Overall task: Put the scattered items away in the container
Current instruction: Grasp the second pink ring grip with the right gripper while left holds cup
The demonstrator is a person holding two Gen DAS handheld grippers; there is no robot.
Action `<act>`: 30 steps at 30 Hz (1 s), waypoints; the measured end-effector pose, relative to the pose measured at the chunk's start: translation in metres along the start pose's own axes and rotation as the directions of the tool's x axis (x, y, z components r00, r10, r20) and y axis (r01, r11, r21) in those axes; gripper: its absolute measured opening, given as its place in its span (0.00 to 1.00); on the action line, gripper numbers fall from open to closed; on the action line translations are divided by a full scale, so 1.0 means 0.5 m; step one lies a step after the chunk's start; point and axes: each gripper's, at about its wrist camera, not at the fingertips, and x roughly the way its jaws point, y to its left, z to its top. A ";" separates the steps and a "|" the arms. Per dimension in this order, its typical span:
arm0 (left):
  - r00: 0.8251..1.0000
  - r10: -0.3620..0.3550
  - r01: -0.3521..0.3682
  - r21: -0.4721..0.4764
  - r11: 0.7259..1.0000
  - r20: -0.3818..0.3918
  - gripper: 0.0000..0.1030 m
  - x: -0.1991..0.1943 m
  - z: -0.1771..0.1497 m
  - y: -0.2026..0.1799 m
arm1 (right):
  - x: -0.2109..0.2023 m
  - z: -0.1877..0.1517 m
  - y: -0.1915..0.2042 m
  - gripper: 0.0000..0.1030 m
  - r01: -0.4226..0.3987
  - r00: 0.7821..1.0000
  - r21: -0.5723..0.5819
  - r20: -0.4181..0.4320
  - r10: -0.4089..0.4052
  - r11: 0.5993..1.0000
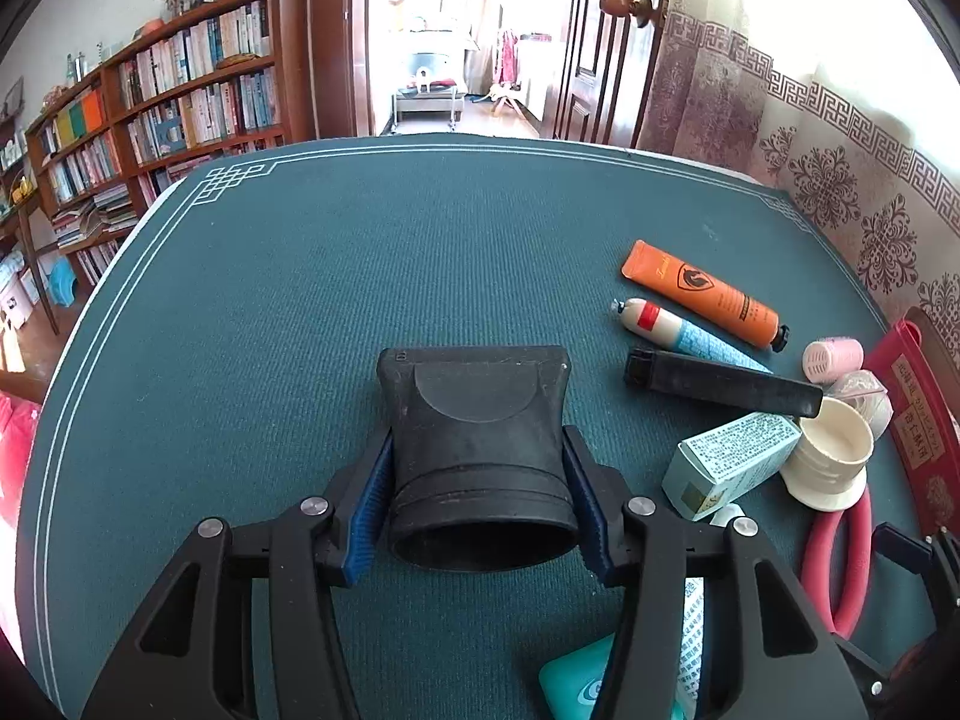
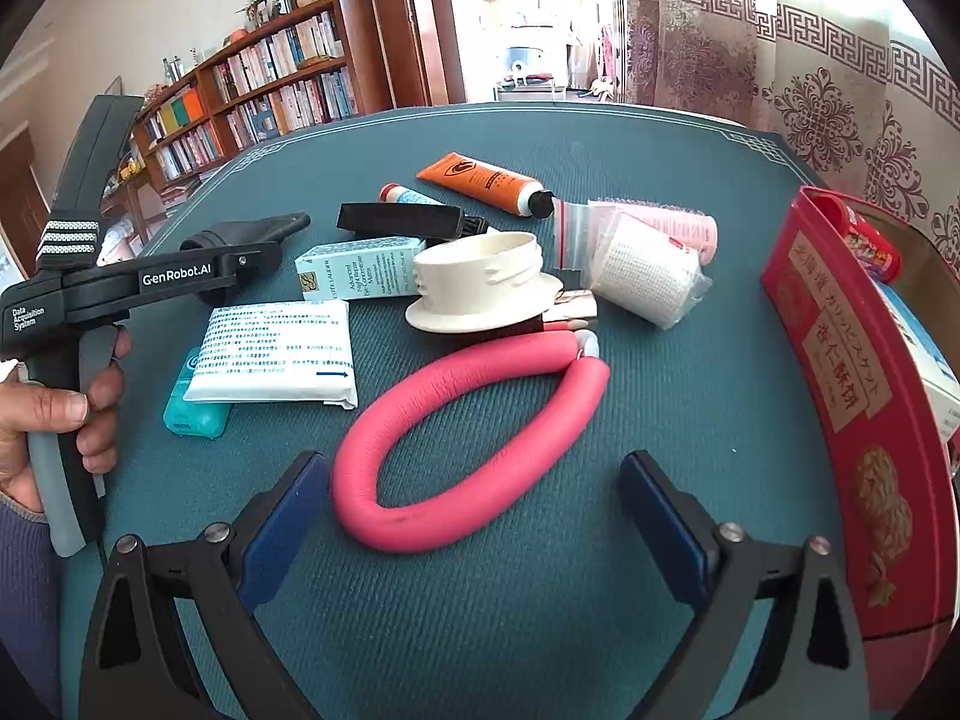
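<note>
Left claw (image 1: 477,531) grips black nozzle (image 1: 474,420); right claw (image 2: 474,516) wide; "GenRobot.AI", "Estée Lauder" box (image 2: 360,269).

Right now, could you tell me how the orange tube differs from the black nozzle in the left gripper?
The orange tube is bright, slim and printed; the black nozzle is plain, wide and hollow, flaring to a flat mouth. The tube lies free among the clutter, while the nozzle sits between the pads of the left gripper, which touch its sides. The tube has a small black cap; the nozzle's round end is open. Both rest on the green mat, outside the red tin.
</note>
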 end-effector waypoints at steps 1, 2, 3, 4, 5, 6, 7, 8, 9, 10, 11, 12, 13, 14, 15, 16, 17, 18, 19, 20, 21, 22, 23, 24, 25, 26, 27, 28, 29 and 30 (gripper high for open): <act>1.000 0.000 0.000 -0.008 1.000 0.014 0.54 -0.009 0.003 0.003 | -0.001 -0.001 -0.001 0.96 0.000 1.000 0.000 0.000 0.000 1.000; 1.000 0.000 0.001 -0.015 1.000 0.029 0.54 -0.018 0.006 0.005 | -0.002 -0.002 -0.002 0.96 0.000 1.000 0.000 -0.001 0.000 1.000; 0.999 0.000 0.000 -0.019 1.000 0.043 0.54 -0.026 0.010 0.005 | -0.003 -0.002 -0.002 0.96 0.000 1.000 0.000 0.000 0.000 1.000; 0.999 0.002 -0.001 -0.019 1.000 0.054 0.54 -0.033 0.013 0.004 | -0.001 -0.001 -0.001 0.96 0.001 1.000 0.001 0.000 -0.001 1.000; 0.998 0.003 -0.002 -0.017 1.000 0.061 0.54 -0.038 0.015 0.002 | 0.001 0.001 0.001 0.95 0.004 1.000 -0.001 -0.001 -0.004 1.000; 0.998 0.001 0.000 -0.014 1.000 0.065 0.54 -0.042 0.017 -0.001 | 0.002 0.002 0.002 0.95 0.009 1.000 -0.005 -0.001 -0.009 1.000; 0.998 -0.003 0.004 -0.010 1.000 0.066 0.54 -0.045 0.017 -0.004 | 0.003 0.002 0.003 0.95 0.021 1.000 -0.012 -0.001 -0.021 1.000; 0.998 -0.006 0.007 -0.007 1.000 0.066 0.54 -0.047 0.017 -0.006 | 0.005 0.003 0.004 0.95 0.040 0.999 -0.023 -0.003 -0.040 0.999; 0.998 -0.008 0.009 -0.003 1.000 0.065 0.54 -0.049 0.015 -0.008 | 0.009 0.003 0.005 0.95 0.066 0.998 -0.045 -0.014 -0.067 0.997; 0.998 -0.010 0.010 -0.001 1.000 0.064 0.54 -0.050 0.016 -0.010 | 0.013 -0.001 0.005 0.95 0.094 0.995 -0.080 -0.028 -0.096 0.992; 0.998 -0.012 0.012 0.000 1.000 0.064 0.54 -0.051 0.016 -0.011 | 0.012 -0.004 0.003 0.95 0.103 0.994 -0.104 -0.022 -0.105 0.989; 0.998 -0.013 0.013 0.000 1.000 0.064 0.54 -0.052 0.017 -0.011 | 0.010 -0.006 -0.002 0.95 0.106 0.994 -0.111 -0.025 -0.110 0.988; 0.998 -0.014 0.014 -0.002 1.000 0.064 0.54 -0.054 0.018 -0.010 | 0.008 -0.005 -0.009 0.95 0.108 0.993 -0.106 -0.032 -0.112 0.988; 0.998 -0.015 0.015 -0.005 1.000 0.065 0.54 -0.057 0.018 -0.008 | 0.005 -0.006 -0.017 0.95 0.114 0.992 -0.097 -0.034 -0.117 0.989; 0.998 -0.014 0.015 -0.010 1.000 0.067 0.54 -0.057 0.020 -0.007 | 0.003 -0.006 -0.026 0.95 0.126 0.991 -0.084 -0.035 -0.129 0.988; 0.998 -0.014 0.015 -0.016 1.000 0.069 0.54 -0.059 0.021 -0.005 | 0.003 -0.005 -0.036 0.96 0.133 0.990 -0.065 -0.038 -0.136 0.989; 0.997 -0.016 0.018 -0.022 1.000 0.070 0.54 -0.061 0.021 -0.002 | 0.004 -0.003 -0.045 0.96 0.121 0.991 -0.037 -0.046 -0.122 0.992; 0.997 -0.021 0.023 -0.026 0.999 0.071 0.54 -0.063 0.022 -0.001 | 0.004 -0.002 -0.053 0.96 0.098 0.994 -0.006 -0.051 -0.098 0.995; 0.997 -0.025 0.027 -0.027 0.999 0.071 0.54 -0.064 0.022 -0.001 | 0.001 0.001 -0.055 0.96 0.080 0.996 0.015 -0.049 -0.079 0.997; 0.997 -0.026 0.028 -0.027 0.999 0.072 0.54 -0.065 0.023 -0.001 | -0.001 0.003 -0.055 0.96 0.056 0.997 0.030 -0.050 -0.054 0.998; 0.997 -0.026 0.028 -0.025 0.999 0.072 0.54 -0.066 0.023 -0.003 | -0.002 0.007 -0.051 0.96 0.035 0.998 0.046 -0.048 -0.033 0.998; 0.997 -0.027 0.028 -0.022 0.999 0.072 0.54 -0.066 0.024 -0.005 | 0.000 0.012 -0.047 0.97 0.032 0.998 0.057 -0.048 -0.029 0.998; 0.997 -0.028 0.029 -0.020 0.999 0.071 0.54 -0.066 0.024 -0.007 | 0.005 0.017 -0.042 0.98 0.046 0.998 0.059 -0.050 -0.043 0.997; 0.997 -0.029 0.030 -0.019 0.999 0.071 0.54 -0.066 0.024 -0.008 | 0.011 0.020 -0.034 0.98 0.074 0.996 0.049 -0.047 -0.071 0.996; 0.997 -0.030 0.031 -0.019 0.999 0.069 0.54 -0.066 0.023 -0.009 | 0.019 0.023 -0.026 0.98 0.109 0.993 0.028 -0.044 -0.108 0.994; 0.997 -0.031 0.032 -0.018 0.999 0.068 0.54 -0.066 0.022 -0.010 | 0.026 0.024 -0.018 0.98 0.146 0.988 0.001 -0.043 -0.146 0.989; 0.997 -0.033 0.034 -0.017 0.999 0.069 0.54 -0.066 0.022 -0.011 | 0.027 0.024 -0.016 0.97 0.157 0.987 -0.008 -0.038 -0.157 0.988; 0.997 -0.033 0.034 -0.017 0.999 0.070 0.54 -0.067 0.022 -0.011 | 0.023 0.024 -0.019 0.91 0.160 0.987 -0.003 -0.032 -0.160 0.987; 0.997 -0.033 0.034 -0.017 0.999 0.071 0.54 -0.067 0.022 -0.011 | 0.020 0.025 -0.024 0.82 0.167 0.986 0.007 -0.023 -0.167 0.986; 0.997 -0.034 0.035 -0.018 0.999 0.071 0.54 -0.068 0.022 -0.011 | 0.015 0.025 -0.029 0.76 0.173 0.985 0.015 -0.013 -0.173 0.985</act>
